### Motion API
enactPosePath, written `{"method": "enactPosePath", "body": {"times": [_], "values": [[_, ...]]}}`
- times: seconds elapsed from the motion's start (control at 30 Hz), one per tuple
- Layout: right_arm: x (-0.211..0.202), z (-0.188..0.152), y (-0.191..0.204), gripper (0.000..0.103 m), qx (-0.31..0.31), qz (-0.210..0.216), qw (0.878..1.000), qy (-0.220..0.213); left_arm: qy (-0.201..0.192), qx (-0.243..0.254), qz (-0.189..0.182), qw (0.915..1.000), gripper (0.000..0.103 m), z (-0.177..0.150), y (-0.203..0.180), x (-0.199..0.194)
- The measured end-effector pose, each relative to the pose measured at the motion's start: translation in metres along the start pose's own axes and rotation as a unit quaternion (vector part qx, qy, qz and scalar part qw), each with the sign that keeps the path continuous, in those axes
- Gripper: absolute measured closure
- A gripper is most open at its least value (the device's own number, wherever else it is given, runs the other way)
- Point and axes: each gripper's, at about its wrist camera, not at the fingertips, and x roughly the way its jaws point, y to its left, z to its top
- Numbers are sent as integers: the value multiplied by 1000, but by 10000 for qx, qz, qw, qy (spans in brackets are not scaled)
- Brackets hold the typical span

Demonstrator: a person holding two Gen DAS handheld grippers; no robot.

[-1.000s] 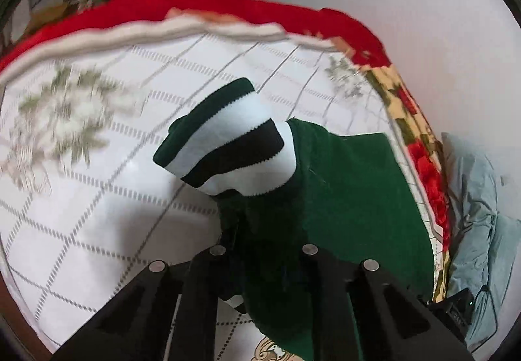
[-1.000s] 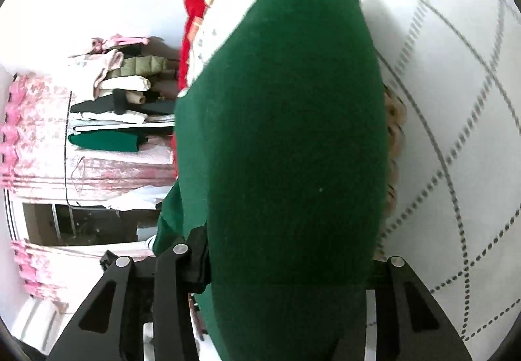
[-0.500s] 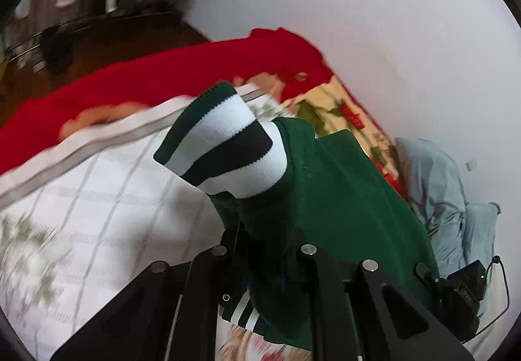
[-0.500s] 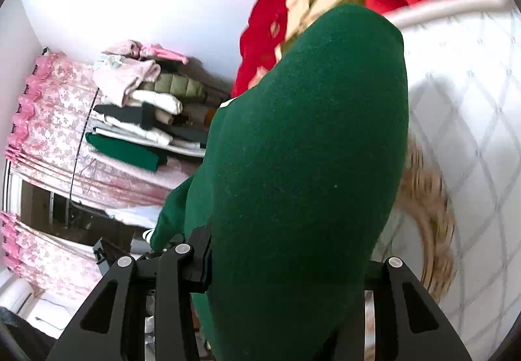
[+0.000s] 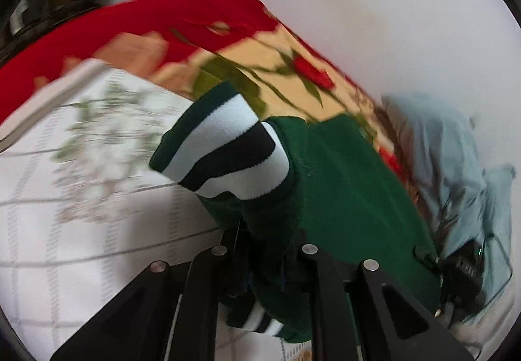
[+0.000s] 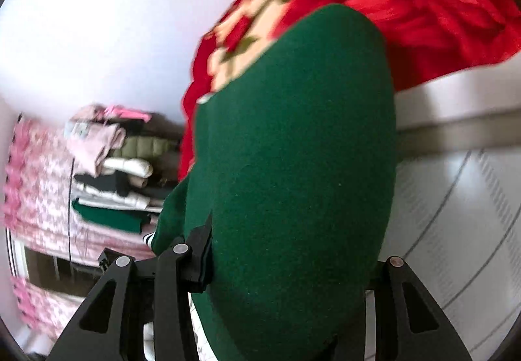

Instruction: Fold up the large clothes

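Observation:
A dark green sweater (image 5: 342,185) with a green, white and black striped cuff (image 5: 224,152) hangs lifted over the bed. My left gripper (image 5: 263,250) is shut on the sweater's fabric just below the cuff. In the right wrist view the sweater (image 6: 293,165) drapes over my right gripper (image 6: 286,263), which is shut on it; the right finger is hidden under the cloth.
The bed has a white grid-patterned sheet (image 5: 65,230) with a red floral blanket (image 5: 195,16) at its far edge. A pale blue garment (image 5: 456,165) lies at the right by the white wall. A stack of folded clothes (image 6: 114,165) stands before pink curtains.
Both grippers have lifted and swung the sweater toward the bed's far edge and wall. The views are blurred by motion. Both grips are unchanged.

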Motion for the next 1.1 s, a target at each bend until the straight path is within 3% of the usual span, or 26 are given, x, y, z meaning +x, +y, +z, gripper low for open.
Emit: {"method": "enactPosePath", "body": {"times": [0.17, 0.2, 0.33, 0.4, 0.43, 0.47, 0.53, 0.6, 0.73, 0.97, 1.1], "values": [[13, 31, -35, 32, 75, -484, 9971, 589, 441, 315, 316, 9980, 86, -16, -5, 21], [16, 33, -34, 22, 29, -648, 9954, 703, 485, 330, 351, 9977, 86, -18, -3, 20], [12, 28, -12, 10, -257, -1703, 9831, 626, 636, 876, 805, 9909, 83, -26, -18, 2], [11, 12, 19, 2, -859, -2647, 9596, 412, 578, 1288, 1110, 9837, 79, -29, -33, -16], [13, -1, 38, 1, -1257, -3259, 9366, 291, 560, 1390, 1195, 9815, 66, -31, -36, -22], [15, -15, 52, 0, -1462, -3753, 9151, 190, 561, 1515, 1298, 9783, 33, -32, -42, -29], [16, -34, 73, 0, -1562, -4283, 8900, 60, 439, 1743, 1440, 9731, 0, -32, -54, -46], [14, -61, 91, 0, -1564, -4696, 8689, -39, 327, 1921, 1450, 9700, 0, -30, -66, -66], [-18, -111, 125, 0, -1510, -4869, 8599, -256, 347, 2142, 1643, 9622, 0, -26, -93, -109], [-122, -195, 245, 0, -1607, -5015, 8451, -917, 418, 2298, 1566, 9596, 0, -17, -139, -212], [-183, -240, 305, 0, -1601, -4897, 8488, -1183, 534, 2401, 1484, 9579, 0, -22, -170, -289]]}}
